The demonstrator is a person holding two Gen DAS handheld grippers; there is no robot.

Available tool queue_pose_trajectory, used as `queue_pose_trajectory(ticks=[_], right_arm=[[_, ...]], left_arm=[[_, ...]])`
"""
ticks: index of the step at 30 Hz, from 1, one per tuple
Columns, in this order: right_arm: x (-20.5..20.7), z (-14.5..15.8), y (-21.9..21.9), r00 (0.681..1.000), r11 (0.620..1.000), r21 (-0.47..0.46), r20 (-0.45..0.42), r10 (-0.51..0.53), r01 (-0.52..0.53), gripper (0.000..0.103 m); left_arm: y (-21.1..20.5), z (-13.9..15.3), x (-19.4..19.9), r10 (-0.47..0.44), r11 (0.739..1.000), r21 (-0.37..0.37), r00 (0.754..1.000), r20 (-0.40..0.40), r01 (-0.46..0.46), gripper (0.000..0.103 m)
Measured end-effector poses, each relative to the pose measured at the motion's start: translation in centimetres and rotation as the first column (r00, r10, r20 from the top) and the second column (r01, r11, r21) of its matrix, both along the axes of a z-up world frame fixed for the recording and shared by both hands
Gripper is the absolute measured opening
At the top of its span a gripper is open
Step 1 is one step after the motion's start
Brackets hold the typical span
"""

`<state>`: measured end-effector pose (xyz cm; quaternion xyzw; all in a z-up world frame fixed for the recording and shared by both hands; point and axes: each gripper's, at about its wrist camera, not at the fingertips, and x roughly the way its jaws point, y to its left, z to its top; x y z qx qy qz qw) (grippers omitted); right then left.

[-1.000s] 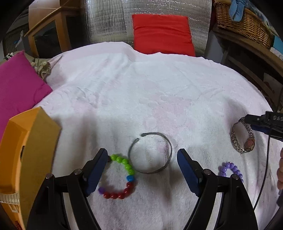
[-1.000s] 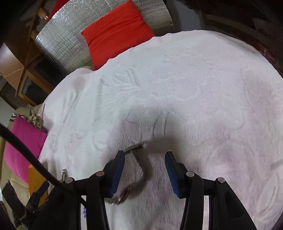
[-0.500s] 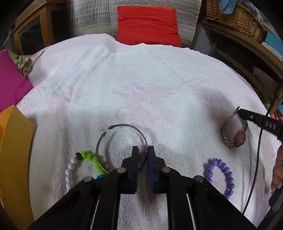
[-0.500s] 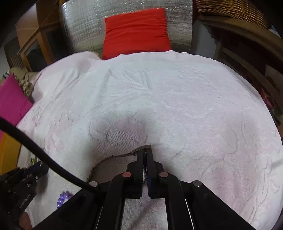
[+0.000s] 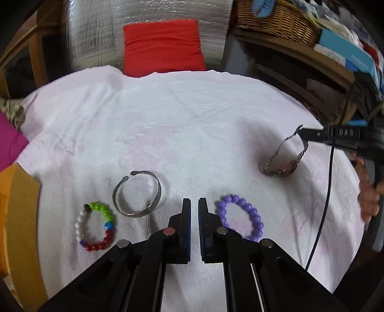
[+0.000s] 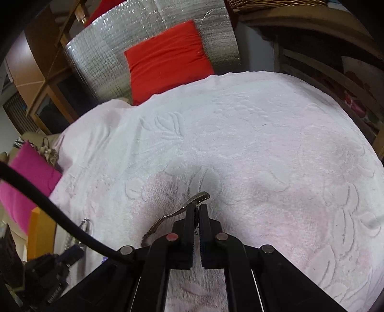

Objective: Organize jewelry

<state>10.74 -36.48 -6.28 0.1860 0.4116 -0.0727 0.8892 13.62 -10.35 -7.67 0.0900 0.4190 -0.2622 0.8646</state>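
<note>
On the white towel (image 5: 192, 124) lie a silver open bangle (image 5: 137, 194), a multicoloured bead bracelet (image 5: 96, 226) and a purple bead bracelet (image 5: 242, 219). My left gripper (image 5: 194, 204) is shut and empty, hovering between the bangle and the purple bracelet. My right gripper (image 6: 196, 207) is shut on the strap of a metal wristwatch (image 6: 177, 212). In the left wrist view the watch (image 5: 283, 158) hangs from the right gripper's tip (image 5: 303, 132), its lower part at the towel on the right.
An orange box (image 5: 16, 216) stands at the left edge. A magenta cushion (image 5: 9, 144) lies behind it. A red cushion (image 5: 163, 45) and silver foil panel stand at the back. A wicker basket (image 5: 276, 19) sits on shelves at the right.
My left gripper closed empty and moved right, off the bangle toward the purple bracelet. My right gripper closed on the watch strap and lifted it partly off the towel.
</note>
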Motion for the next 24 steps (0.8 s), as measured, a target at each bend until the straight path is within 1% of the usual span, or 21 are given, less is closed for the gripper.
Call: queue_pose_trajectory(ticks=[3,5,7,11,13,14,15,17,21,22,23,24], right_arm=[[-0.6,0.3,-0.5,1.000,1.000,0.024,0.001,-0.005,0.005,0.004],[-0.8,0.2,-0.9,1.000,0.999,0.043,0.003,-0.010,0.010,0.004],[-0.9,0.0,-1.1,1.000,0.998,0.064,-0.002,-0.013,0.013,0.004],[-0.9,-0.2,-0.7,1.000,0.998,0.066,-0.006,-0.006,0.006,0.004],[-0.7,-0.4,-0.6,1.000,0.997,0.076,-0.013,-0.005,0.006,0.004],[-0.6,-0.5,-0.6,1.000,0.997,0.079,-0.017,-0.008,0.009,0.004],[-0.5,-0.7,-0.7,1.000,0.996,0.083,-0.023,-0.012,0.014,0.004],[-0.4,-1.2,-1.1,0.999,0.995,0.097,-0.038,-0.025,0.028,0.004],[-0.3,-1.9,-1.8,0.998,0.991,0.125,-0.053,-0.041,0.047,0.004],[-0.3,-2.0,-1.8,0.998,0.991,0.129,-0.056,-0.041,0.047,0.004],[-0.2,-2.2,-1.8,0.997,0.990,0.132,-0.059,-0.039,0.047,0.004],[-0.1,-2.3,-1.8,0.997,0.990,0.134,-0.061,-0.037,0.045,0.004]], left_arm=[[1.1,0.7,-0.2,0.033,0.999,0.005,0.999,0.032,-0.033,0.006],[2.2,0.8,0.5,0.086,0.996,0.012,0.995,0.051,-0.087,0.006],[3.0,0.4,1.4,0.123,0.992,0.022,0.992,0.037,-0.124,0.006],[3.3,-0.8,2.6,0.148,0.989,0.016,0.989,-0.023,-0.148,0.008],[3.0,-1.0,2.6,0.149,0.989,0.012,0.988,-0.032,-0.149,0.019],[2.7,-1.0,2.7,0.150,0.989,0.013,0.988,-0.031,-0.150,0.031],[2.5,-0.9,2.7,0.149,0.989,0.014,0.989,-0.025,-0.149,0.041],[1.9,-0.8,2.6,0.140,0.990,0.013,0.990,-0.009,-0.140,0.046],[0.8,-1.3,3.3,0.129,0.992,0.017,0.991,-0.024,-0.128,0.046],[0.7,-1.5,3.5,0.132,0.991,0.018,0.991,-0.028,-0.131,0.043],[0.6,-1.5,3.7,0.132,0.991,0.015,0.991,-0.030,-0.131,0.032],[0.5,-1.6,3.7,0.129,0.992,0.011,0.991,-0.034,-0.129,0.025]])
